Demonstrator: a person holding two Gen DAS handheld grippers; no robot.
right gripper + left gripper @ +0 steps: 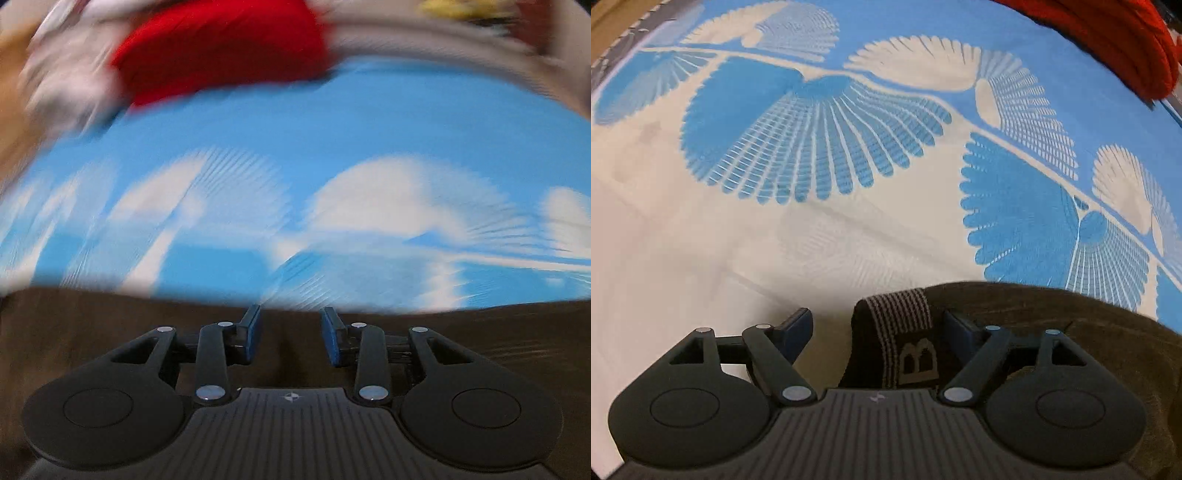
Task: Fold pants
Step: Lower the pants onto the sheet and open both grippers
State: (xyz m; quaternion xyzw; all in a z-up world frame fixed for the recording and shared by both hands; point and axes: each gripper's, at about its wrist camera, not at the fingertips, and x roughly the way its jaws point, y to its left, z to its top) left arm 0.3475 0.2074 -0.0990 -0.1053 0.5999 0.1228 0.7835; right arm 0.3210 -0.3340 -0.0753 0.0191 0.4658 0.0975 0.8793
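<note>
Dark brown pants (1071,332) lie on a blue and white patterned sheet (820,140). Their striped elastic waistband (905,332), marked with a letter B, sits between the jaws of my left gripper (879,326). That gripper is wide open and its pads stand clear of the band. In the blurred right wrist view the pants (110,325) spread across the bottom of the picture. My right gripper (291,330) is partly open just above the fabric, with nothing pinched between its blue pads (332,339).
A red knitted cloth (1108,37) lies at the sheet's far right corner, and shows as a red blur (221,48) in the right wrist view. Pale bedding (62,74) and something yellow (461,9) sit beyond the sheet's far edge.
</note>
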